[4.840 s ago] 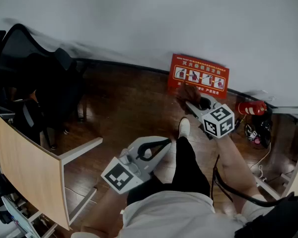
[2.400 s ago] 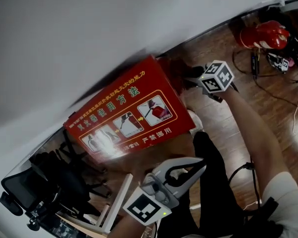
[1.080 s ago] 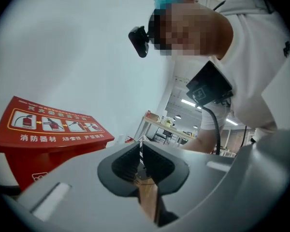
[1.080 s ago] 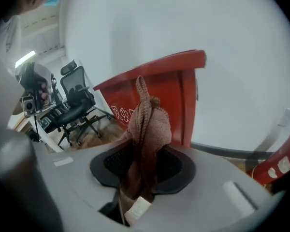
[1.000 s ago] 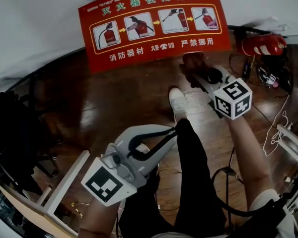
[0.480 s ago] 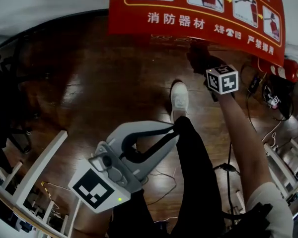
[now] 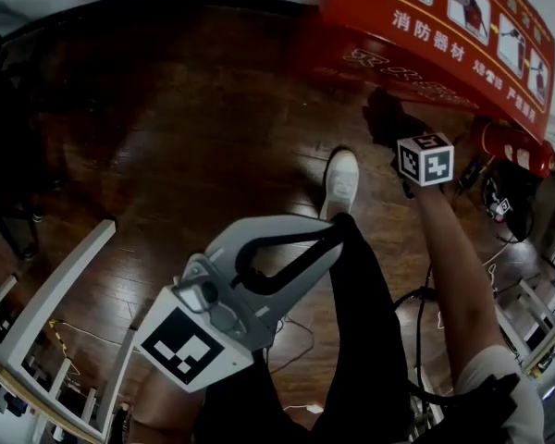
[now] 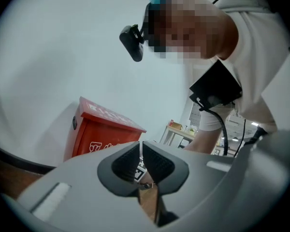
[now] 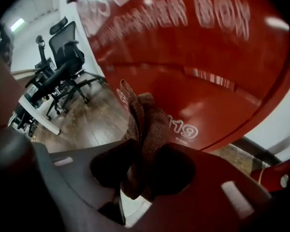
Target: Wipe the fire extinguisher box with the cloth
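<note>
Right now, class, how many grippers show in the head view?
2. The left gripper, shut, is above the person's leg; the right gripper, gripping the cloth, is by the fire extinguisher box.

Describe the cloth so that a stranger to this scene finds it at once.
Find the large red fire extinguisher box. Close to its front, the right gripper clamps a cloth: brown, crumpled, the only soft thing there.

Head view looks steeply down; both gripper views face the box, right closest.
</note>
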The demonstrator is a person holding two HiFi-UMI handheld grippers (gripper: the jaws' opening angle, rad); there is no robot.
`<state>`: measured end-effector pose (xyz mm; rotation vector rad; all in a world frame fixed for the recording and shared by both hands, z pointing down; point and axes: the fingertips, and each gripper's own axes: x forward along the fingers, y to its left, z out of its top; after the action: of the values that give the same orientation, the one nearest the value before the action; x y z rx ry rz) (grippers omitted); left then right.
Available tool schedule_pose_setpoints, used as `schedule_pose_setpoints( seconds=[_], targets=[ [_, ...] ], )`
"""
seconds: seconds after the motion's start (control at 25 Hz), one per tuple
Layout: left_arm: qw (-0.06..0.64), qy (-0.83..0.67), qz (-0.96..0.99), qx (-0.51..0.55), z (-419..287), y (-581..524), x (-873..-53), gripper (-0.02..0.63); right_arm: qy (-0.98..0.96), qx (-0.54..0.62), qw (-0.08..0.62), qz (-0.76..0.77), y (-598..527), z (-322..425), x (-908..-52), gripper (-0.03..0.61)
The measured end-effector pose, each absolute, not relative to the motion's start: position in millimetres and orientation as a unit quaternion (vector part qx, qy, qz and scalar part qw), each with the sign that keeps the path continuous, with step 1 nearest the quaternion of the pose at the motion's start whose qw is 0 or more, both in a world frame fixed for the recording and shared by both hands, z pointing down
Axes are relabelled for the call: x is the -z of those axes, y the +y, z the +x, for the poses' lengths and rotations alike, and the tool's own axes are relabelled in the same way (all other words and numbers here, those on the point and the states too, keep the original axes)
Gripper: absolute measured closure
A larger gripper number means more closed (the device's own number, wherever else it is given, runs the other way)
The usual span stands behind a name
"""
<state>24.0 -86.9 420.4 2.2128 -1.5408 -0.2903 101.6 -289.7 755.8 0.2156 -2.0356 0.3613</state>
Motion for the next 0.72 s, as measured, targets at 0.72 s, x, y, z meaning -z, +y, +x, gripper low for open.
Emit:
schedule_pose_setpoints(
  seconds=[0.72],
  targets=[
    [0.207,-0.56,0.796,0.098,-2.9,-60.6,-363.6,0.606,-0.911,-0.182,0.364,0.07,-250.7,-21.7,-596.3,0.456]
  ],
)
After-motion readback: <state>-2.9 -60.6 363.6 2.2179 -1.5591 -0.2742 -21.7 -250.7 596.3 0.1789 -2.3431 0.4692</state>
